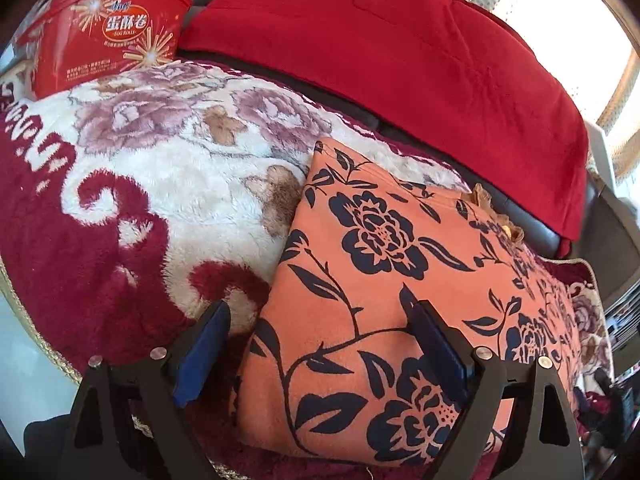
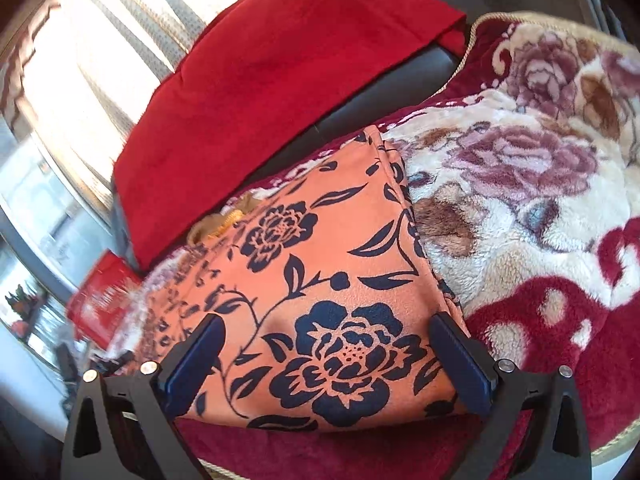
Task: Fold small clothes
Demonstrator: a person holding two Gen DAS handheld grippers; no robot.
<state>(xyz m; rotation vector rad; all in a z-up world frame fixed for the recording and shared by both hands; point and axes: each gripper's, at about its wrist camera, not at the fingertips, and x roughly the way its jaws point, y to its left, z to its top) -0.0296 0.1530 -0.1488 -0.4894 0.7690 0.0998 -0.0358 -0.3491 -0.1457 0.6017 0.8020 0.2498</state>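
Orange floral garment (image 1: 400,280) lies folded flat on the blanket (image 1: 140,200) near its front edge, both grippers, left (image 1: 320,344) and right (image 2: 328,356), spread wide, empty; next, likely pinch an edge to fold again.

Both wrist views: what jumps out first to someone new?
The orange cloth with dark blue flowers, folded flat on the plush floral blanket, sits right ahead of both open grippers. Behind it a plain red cloth drapes the backrest; a red egg-roll tin stands at far left.
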